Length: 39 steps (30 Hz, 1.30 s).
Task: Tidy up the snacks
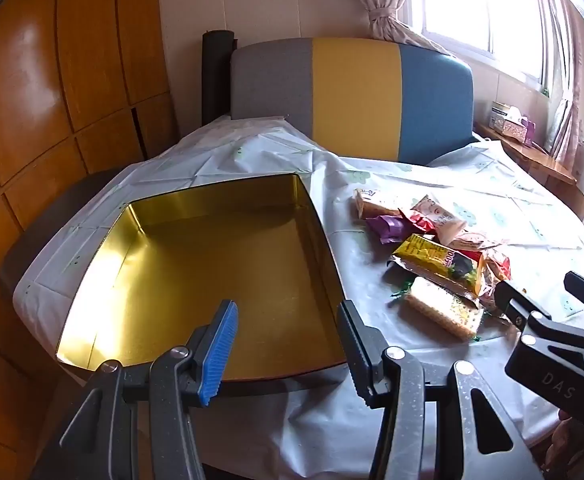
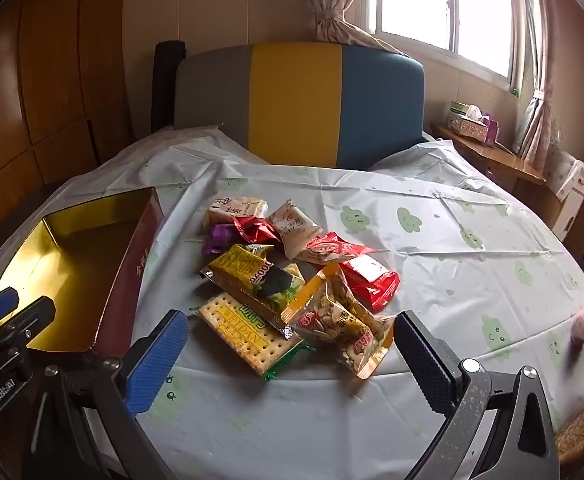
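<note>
Gold-lined tin [image 1: 212,256] at table edge, snacks [image 2: 292,280] beside, both hand-held grippers [image 1: 284,344] [image 2: 292,356] agape, seemingly empty.

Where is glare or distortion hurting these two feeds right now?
Left wrist view: the window is blown out, and bright glare washes the tin at its near-left inside wall. Right wrist view: window overexposed too, the snack pile evenly lit and sharp. Both views: fisheye bends the wardrobe panels.

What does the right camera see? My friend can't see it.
A pile of snack packets lies on a round table, just ahead of the open, empty right gripper. A gold tin, empty, sits to the left.
</note>
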Each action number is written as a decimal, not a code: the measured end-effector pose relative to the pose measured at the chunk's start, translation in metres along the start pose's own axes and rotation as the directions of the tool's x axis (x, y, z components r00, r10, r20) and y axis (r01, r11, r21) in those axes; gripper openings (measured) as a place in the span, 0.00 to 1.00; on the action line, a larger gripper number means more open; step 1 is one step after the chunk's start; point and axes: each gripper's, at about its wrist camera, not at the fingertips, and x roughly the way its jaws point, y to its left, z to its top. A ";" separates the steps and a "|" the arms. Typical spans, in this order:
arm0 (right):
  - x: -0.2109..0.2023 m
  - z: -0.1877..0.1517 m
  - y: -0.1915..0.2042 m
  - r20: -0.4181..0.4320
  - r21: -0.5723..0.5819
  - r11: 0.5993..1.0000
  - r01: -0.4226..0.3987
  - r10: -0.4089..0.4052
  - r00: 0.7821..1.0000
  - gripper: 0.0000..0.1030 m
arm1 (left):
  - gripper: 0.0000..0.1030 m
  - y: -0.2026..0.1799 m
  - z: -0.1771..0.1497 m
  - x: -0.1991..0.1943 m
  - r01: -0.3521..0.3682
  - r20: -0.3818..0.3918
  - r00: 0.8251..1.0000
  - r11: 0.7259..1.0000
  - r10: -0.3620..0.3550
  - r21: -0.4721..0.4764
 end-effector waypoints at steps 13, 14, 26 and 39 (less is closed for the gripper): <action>0.000 0.005 0.005 0.037 -0.045 0.999 0.019 -0.017 0.999 1.00 | 0.51 0.017 0.003 0.006 -0.047 -0.016 0.999 0.999 0.047 -0.011; 0.000 0.005 0.004 0.040 -0.047 0.999 0.018 -0.016 0.999 1.00 | 0.51 0.018 0.003 0.007 -0.048 -0.022 0.999 0.999 0.048 -0.014; 0.001 0.010 -0.001 0.052 -0.044 0.999 0.015 -0.012 0.999 1.00 | 0.51 0.017 0.002 0.011 -0.056 -0.040 0.998 0.998 0.055 -0.018; -0.001 0.013 -0.007 0.066 -0.035 0.999 0.014 -0.012 0.998 1.00 | 0.51 0.018 0.002 0.010 -0.049 -0.052 0.997 0.999 0.049 -0.011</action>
